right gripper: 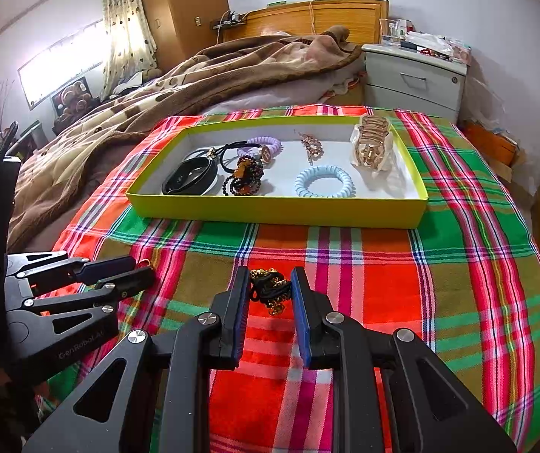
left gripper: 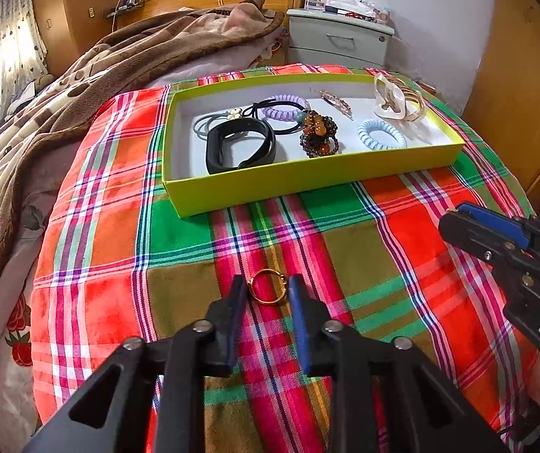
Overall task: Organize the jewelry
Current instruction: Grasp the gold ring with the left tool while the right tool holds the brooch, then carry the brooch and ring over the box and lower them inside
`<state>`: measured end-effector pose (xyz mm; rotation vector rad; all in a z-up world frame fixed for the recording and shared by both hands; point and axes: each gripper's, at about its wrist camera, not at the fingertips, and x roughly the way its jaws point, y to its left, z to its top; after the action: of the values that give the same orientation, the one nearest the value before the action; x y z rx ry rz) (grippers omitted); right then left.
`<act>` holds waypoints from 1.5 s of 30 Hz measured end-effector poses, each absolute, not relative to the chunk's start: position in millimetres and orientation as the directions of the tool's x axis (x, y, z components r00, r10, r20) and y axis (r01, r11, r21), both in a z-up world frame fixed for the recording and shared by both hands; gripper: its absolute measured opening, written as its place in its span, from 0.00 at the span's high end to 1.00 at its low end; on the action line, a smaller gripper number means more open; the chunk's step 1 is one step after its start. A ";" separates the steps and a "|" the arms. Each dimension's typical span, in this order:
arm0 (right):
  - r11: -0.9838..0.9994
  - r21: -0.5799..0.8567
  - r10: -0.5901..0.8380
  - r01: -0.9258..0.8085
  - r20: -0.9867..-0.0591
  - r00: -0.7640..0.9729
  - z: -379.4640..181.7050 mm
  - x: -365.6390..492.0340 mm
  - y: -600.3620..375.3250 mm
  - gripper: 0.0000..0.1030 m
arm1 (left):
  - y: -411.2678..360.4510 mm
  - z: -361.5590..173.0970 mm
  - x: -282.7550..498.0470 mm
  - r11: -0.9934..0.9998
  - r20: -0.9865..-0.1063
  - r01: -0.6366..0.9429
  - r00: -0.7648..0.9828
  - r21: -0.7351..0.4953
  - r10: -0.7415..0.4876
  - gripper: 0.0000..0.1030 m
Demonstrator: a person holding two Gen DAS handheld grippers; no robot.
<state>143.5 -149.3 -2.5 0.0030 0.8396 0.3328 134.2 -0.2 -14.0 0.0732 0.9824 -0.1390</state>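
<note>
A yellow-green tray lies on the plaid cloth and holds a black band, beaded bracelet, purple coil tie, blue coil tie and gold clip. My left gripper has its fingers on both sides of a gold ring that lies on the cloth. My right gripper has its fingers closely around a black-and-gold chain piece. Whether either thing is lifted off the cloth I cannot tell.
The plaid cloth covers the bed end. A brown blanket is heaped at the left. A grey nightstand with clutter stands behind the tray. Wooden wardrobes stand at the right and far left.
</note>
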 end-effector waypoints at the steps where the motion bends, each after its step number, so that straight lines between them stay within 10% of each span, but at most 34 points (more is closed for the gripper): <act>1: 0.948 0.133 0.290 -0.288 -0.730 0.619 -2.8 143.8 -149.7 0.78 | 0.0 -14.0 133.8 0.989 -0.833 0.151 0.547 -0.002 -0.085 0.77; 45: 0.964 0.132 0.256 -0.231 -0.694 0.673 23.2 216.4 -155.6 0.78 | 25.9 42.8 211.6 0.978 -0.753 0.159 0.626 -0.133 -0.205 0.78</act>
<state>216.4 -155.6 23.2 0.0339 0.7866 0.2743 211.6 25.9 42.8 -0.0555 0.8702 -0.2089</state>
